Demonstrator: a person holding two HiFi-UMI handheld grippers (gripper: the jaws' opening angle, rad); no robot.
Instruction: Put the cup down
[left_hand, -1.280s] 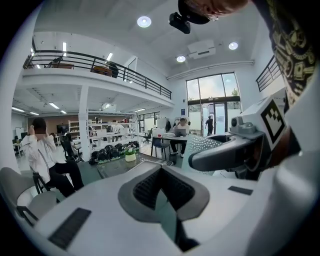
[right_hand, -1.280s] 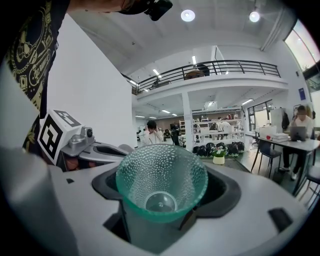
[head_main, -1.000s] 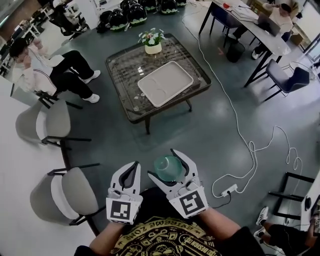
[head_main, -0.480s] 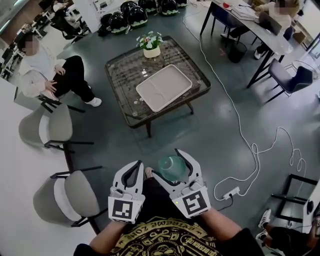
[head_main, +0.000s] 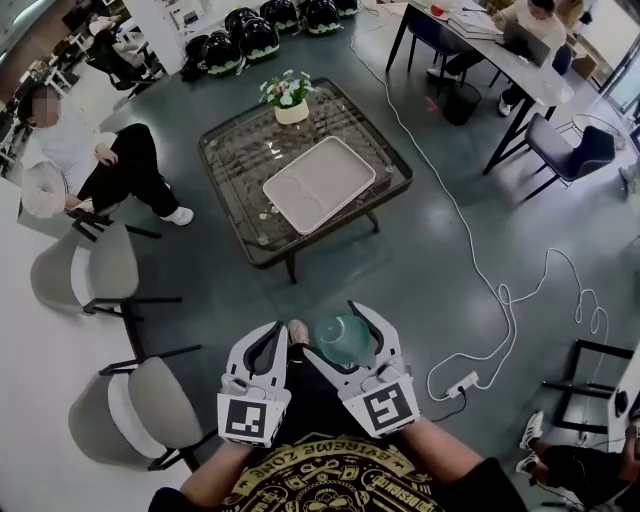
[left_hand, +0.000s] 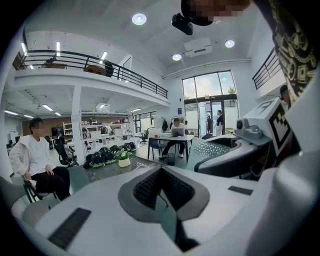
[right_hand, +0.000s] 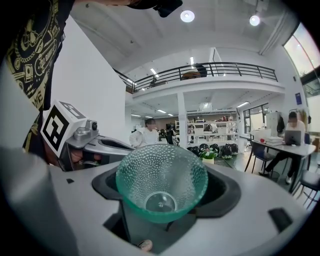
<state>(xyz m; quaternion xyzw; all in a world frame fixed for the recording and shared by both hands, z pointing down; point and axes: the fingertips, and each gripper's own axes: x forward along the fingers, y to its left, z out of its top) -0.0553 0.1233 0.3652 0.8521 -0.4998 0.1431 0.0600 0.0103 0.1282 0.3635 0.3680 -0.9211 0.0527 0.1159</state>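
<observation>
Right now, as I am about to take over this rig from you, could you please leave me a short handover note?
Right gripper: shut on the green glass cup, held in the air close to the body.
Left gripper: shut, empty.
Glass table with the white tray stands ahead across the floor, well apart from the cup.
Done: cup gripped.
Left: carry it over and put it down, probably on the tray.

Yellow print on the person's black shirt (head_main: 330, 478) reads "EXTREME ZONE" — the rest too small to read.
</observation>
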